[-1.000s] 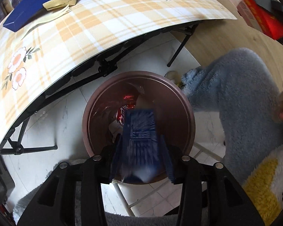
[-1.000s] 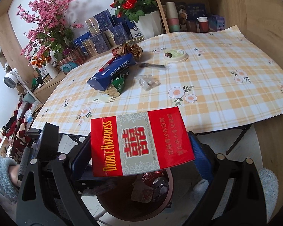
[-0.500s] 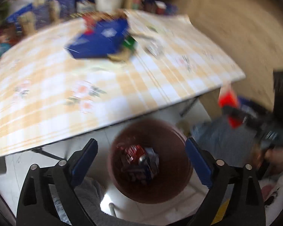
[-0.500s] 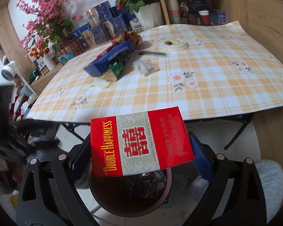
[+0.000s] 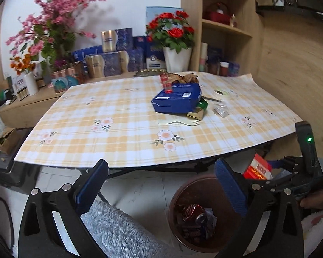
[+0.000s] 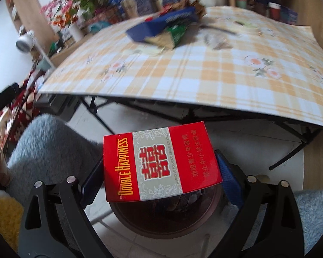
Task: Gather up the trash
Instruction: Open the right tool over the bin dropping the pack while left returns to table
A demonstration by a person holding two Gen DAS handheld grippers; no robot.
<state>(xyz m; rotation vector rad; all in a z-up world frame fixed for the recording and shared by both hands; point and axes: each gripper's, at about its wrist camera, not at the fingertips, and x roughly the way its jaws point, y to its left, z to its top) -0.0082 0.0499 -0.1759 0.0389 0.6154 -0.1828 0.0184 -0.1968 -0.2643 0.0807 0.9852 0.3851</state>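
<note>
My right gripper [image 6: 159, 176] is shut on a red Double Happiness cigarette box [image 6: 161, 163] and holds it just above the brown trash bin [image 6: 161, 221] on the floor. The box also shows in the left wrist view [image 5: 257, 168]. My left gripper [image 5: 159, 185] is open and empty, raised in front of the table edge, with the bin [image 5: 174, 195] low right. The bin holds a red can [image 5: 190, 210] and wrappers. On the table lie a blue box [image 5: 176, 101], a green and gold wrapper [image 5: 199, 110], a pale fork [image 5: 178, 121] and a clear crumpled wrapper [image 5: 220, 109].
The checked table [image 5: 118, 133] stands on black folding legs [image 6: 97, 111]. Flower vases and boxes line the back sideboard [image 5: 109, 51]. A wooden shelf unit [image 5: 226, 28] is at the back right. The person's fluffy grey knees [image 5: 118, 232] flank the bin.
My left gripper dropped its blue box into the bin, opened, and swung up to face the table. My right gripper brought the red box lower over the bin.
</note>
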